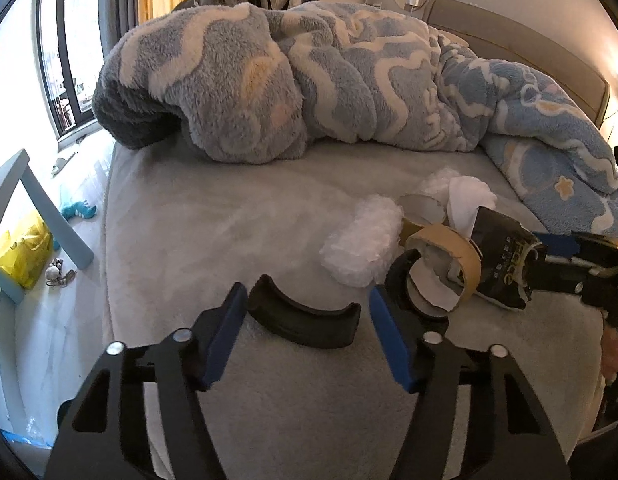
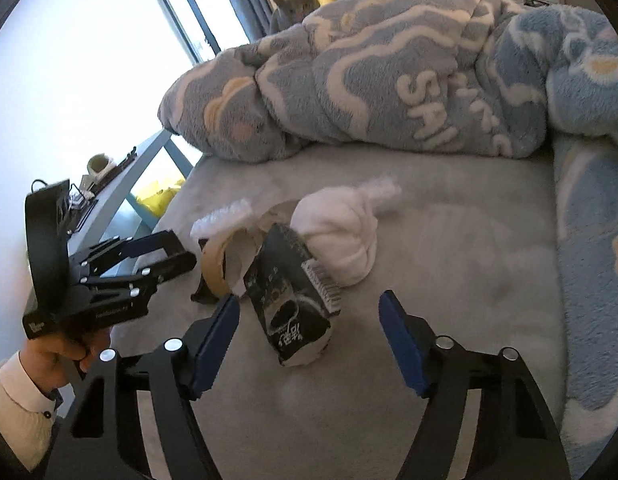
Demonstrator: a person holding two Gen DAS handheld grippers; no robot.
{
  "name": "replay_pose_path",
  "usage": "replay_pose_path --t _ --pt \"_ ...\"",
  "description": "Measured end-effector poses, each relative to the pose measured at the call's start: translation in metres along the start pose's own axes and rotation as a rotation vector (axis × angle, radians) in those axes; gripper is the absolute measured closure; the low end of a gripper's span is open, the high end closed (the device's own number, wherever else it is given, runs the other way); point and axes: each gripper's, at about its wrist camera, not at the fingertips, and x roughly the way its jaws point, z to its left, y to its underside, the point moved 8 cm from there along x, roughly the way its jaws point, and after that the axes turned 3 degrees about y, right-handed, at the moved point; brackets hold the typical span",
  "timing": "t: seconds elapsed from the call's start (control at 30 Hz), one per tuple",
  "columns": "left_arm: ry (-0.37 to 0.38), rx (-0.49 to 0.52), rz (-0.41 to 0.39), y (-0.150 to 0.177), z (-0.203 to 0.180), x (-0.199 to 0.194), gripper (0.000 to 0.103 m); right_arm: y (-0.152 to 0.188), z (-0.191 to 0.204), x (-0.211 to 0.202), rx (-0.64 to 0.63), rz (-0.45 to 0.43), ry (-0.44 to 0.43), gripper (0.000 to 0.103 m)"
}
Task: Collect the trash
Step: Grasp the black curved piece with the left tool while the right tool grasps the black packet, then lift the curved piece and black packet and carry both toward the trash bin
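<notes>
Trash lies mid-frame on the bed (image 1: 229, 240): a black packet (image 2: 293, 304), tape ring (image 1: 445, 264), white wads. Left gripper (image 1: 305, 328) part-open over a black curved piece (image 1: 305, 320), no contact visible. Right gripper (image 2: 309, 336) part-open around the packet, pads apart from it.

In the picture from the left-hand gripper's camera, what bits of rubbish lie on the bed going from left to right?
Black curved plastic piece → white bubble wrap wad → tan tape roll → black printed packet, which the right gripper reaches from the right edge.
</notes>
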Motion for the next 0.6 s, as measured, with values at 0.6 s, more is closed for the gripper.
replay_pose_path --t 0.6 --pt "-0.002 -0.025 -0.003 0.0003 -0.0005 0.0011 0.055 0.0001 0.0074 0.0030 0.073 0.019 -0.081 0.079"
